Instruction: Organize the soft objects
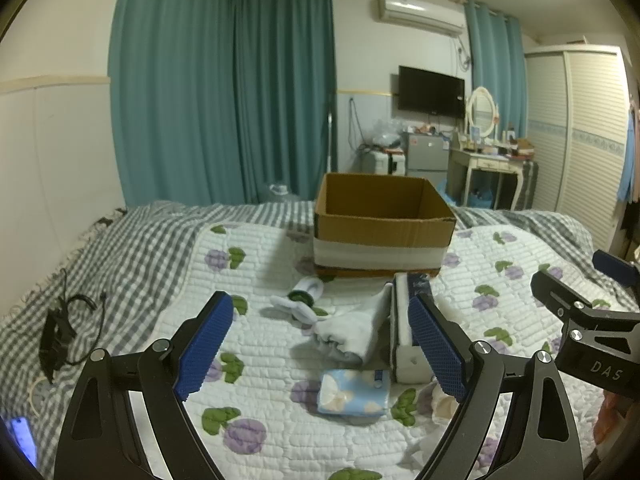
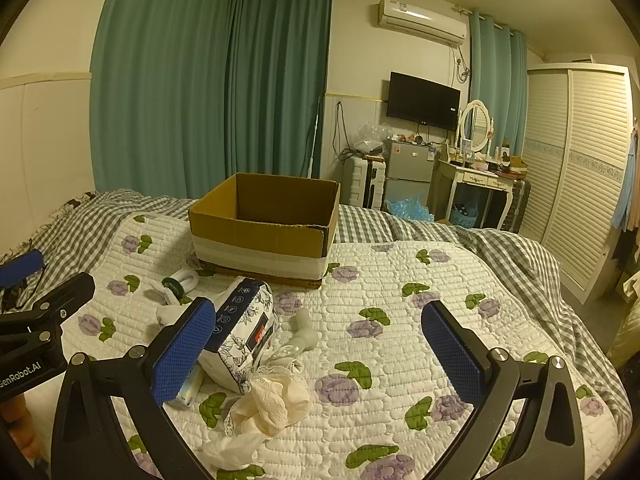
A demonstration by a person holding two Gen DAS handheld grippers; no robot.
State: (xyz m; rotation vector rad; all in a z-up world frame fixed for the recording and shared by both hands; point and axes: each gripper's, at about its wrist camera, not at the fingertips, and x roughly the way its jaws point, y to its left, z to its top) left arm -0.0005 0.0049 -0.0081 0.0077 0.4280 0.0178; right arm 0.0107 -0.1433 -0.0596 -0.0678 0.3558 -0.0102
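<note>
Both claws, left claw point(image 1: 322, 346) and right claw point(image 2: 318, 354), are held wide apart, nothing gripped, with the cardboard box point(image 1: 380, 220) sat ahead of them.

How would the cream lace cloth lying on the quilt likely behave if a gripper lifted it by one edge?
The cream lace cloth lies crumpled in loose folds, so it is probably floppy and would drape and unfurl. It looks thin, so likely light. Its lace trim might snag on the gripper pads.

Both wrist cameras low over the floral quilted bed point(image 1: 280, 432), facing the open brown cardboard box point(image 1: 380, 220), left view nearer, right view offset rightward, sharing box point(image 2: 264, 224) and bed point(image 2: 400, 340).
</note>
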